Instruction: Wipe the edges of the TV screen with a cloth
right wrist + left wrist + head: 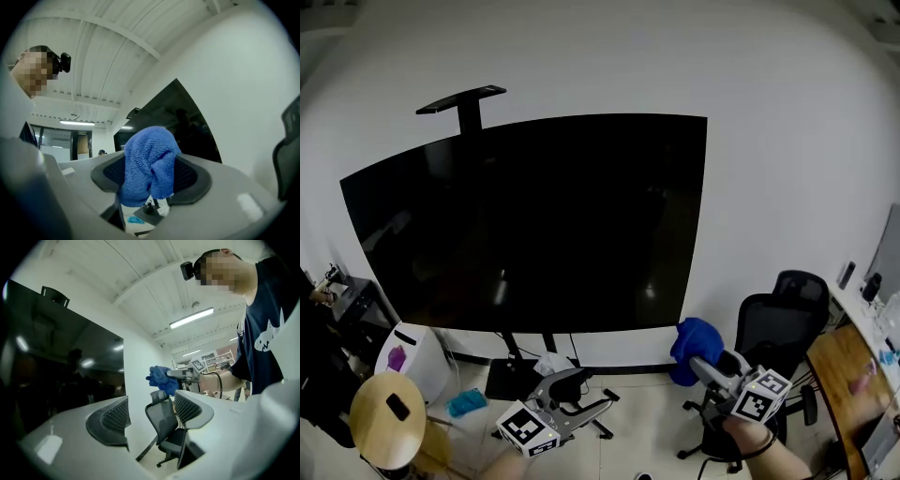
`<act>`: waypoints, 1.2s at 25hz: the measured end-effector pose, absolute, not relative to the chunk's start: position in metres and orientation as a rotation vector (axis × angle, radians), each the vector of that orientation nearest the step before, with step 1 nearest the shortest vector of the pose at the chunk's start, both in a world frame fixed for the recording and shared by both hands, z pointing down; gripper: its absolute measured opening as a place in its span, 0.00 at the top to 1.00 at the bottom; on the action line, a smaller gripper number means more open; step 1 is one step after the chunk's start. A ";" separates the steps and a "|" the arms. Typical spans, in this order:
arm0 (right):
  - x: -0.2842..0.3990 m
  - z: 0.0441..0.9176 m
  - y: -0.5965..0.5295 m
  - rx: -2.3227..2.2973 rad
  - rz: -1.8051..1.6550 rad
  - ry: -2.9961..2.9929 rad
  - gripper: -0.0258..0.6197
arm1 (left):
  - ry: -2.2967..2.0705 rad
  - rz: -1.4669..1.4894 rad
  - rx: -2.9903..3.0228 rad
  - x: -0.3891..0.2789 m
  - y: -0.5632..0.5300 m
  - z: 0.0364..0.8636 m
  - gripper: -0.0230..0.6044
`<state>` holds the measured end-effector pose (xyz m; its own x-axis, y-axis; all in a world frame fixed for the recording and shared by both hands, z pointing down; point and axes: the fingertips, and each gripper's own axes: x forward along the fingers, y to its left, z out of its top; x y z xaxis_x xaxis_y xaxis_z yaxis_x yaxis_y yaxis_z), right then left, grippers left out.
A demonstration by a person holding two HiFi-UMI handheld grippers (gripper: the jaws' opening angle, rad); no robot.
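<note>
Clamping a blue cloth (694, 339) in the right gripper (703, 364), both pads pressed into the bunched terry. Holds that bundle just below the lower right corner of the TV screen (534, 225), close to the corner; cannot tell whether touching the frame or a little clear of it. From the right gripper view: fabric heaped over and between the jaws, hanging down past the pads, with the dark panel rising behind against the white wall (787, 141).

Carries the left gripper (598, 386) low at the bottom centre, under the screen's bottom edge and well apart from the cloth. Jaws standing apart there, gripping nothing; in the left gripper view, only a black office chair (778, 328) far off in the gap between them.

Screen unlit, catching reflections of ceiling lights, mounted on a dark floor stand (511, 375), with a black bracket (464, 101) poking up over the top edge at the left. On the floor beside the stand, a crumpled teal thing (469, 403). Further left, a white box (403, 352) with a purple mark. Next to it, a round wooden stool (386, 417) with a small dark flat thing (397, 406) lying on it. At the far right, the corner of a wooden desk (848, 375).
</note>
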<state>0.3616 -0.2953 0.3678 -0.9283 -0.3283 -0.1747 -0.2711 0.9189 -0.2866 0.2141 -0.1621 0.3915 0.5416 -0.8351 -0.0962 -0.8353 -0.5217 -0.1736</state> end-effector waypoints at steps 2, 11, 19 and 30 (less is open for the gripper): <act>0.361 0.335 -0.327 -0.445 -0.305 2.853 0.56 | 1.394 -0.008 -2.529 0.212 -0.188 0.366 0.49; 0.361 0.169 -0.455 -0.406 0.061 2.782 0.56 | 1.282 0.016 -2.315 0.222 -0.297 0.227 0.49; 0.339 0.048 -0.560 -0.420 0.170 2.719 0.56 | 1.232 -0.001 -2.213 0.227 -0.382 0.145 0.49; 0.310 0.010 -0.614 -0.349 0.207 2.714 0.56 | 1.252 -0.010 -2.149 0.242 -0.448 0.119 0.49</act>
